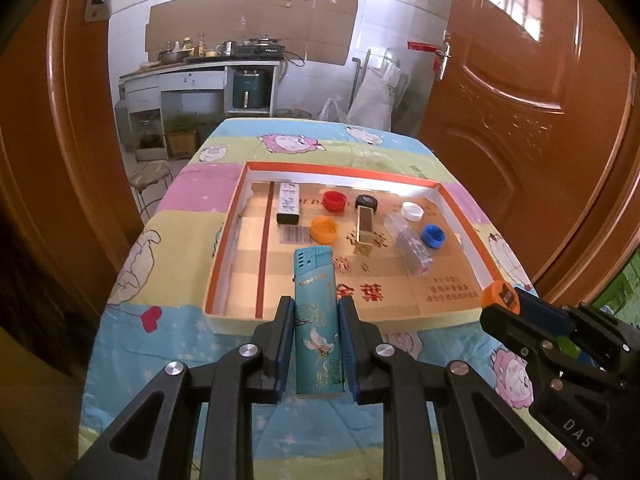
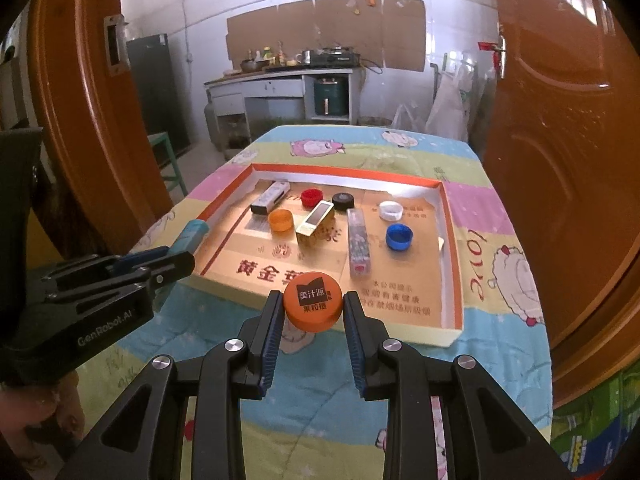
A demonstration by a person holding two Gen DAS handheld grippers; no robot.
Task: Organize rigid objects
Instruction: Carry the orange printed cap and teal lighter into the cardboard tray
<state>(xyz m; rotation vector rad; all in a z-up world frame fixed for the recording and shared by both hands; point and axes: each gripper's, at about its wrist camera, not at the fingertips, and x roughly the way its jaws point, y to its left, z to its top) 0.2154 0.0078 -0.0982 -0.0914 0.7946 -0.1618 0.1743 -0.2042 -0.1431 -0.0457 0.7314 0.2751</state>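
Holding 2 things above the counter point(image 1: 168, 360), 1 in each gripper. Left gripper point(image 1: 316, 344) closed tight on a teal lighter point(image 1: 318, 320), long side pointing forward along the fingers, toward the tray point(image 1: 468, 216). Right gripper point(image 2: 313, 320) closed on an orange cap point(image 2: 313, 301), flat printed top facing up, squeezed by its round sides. Both just short of the tray's near wall, side by side, so the tray lies straight ahead and a bit lower for both. Left gripper nearer the tray's left end, right gripper nearer the middle of its near wall. Already in the tray: a white box point(image 1: 289, 202) at the far left, a red cap point(image 1: 334, 200), a black cap point(image 1: 366, 202), a white cap point(image 1: 413, 211), a blue cap point(image 1: 433, 236), a smaller orange cap point(image 1: 323, 230), a gold box point(image 1: 365, 230) and a clear box point(image 1: 410, 246). Bare floor of the tray at its near side, right in front of both grippers. Probably next: a short push forward over the near wall, then down onto that bare part, lighter laid with its long side flat. Careful not to bump the near wall or the gold box.
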